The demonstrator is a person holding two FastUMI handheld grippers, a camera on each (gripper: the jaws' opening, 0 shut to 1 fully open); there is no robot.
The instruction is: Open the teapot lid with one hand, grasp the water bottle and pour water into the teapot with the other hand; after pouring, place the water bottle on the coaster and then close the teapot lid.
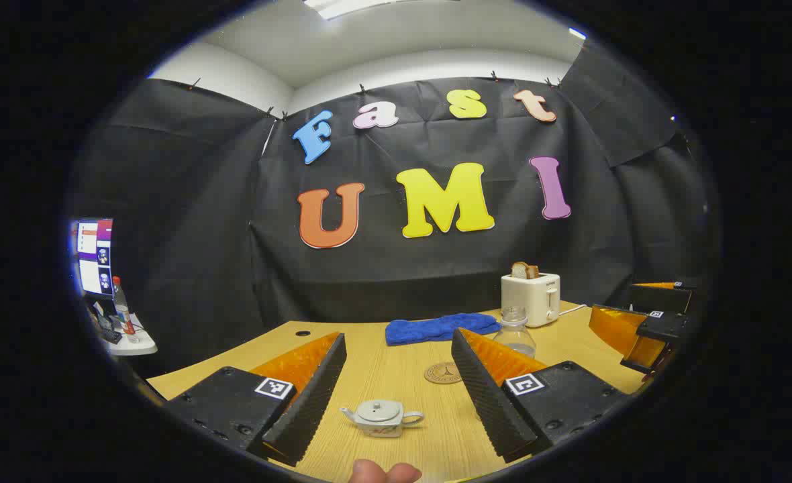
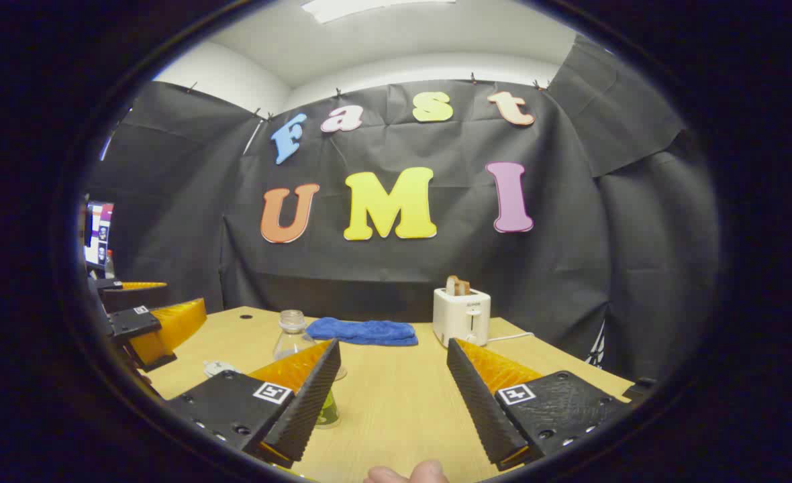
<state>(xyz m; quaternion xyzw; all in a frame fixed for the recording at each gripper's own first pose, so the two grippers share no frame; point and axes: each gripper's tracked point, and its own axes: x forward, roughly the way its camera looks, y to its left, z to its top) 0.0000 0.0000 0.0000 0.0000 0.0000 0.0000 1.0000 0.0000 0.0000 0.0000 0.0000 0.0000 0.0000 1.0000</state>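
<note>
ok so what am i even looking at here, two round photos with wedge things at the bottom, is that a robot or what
No robot: a person holds a two-finger gripper in each hand, and a fisheye camera rides on each. The wedges are that gripper's own fingers.

In the left gripper view, the left gripper is open above a small teapot, lid on. Beyond lie a round coaster, a clear water bottle, a blue cloth and a toaster on the wooden table.

In the right gripper view, the right gripper is open too. Nothing is held.
</note>
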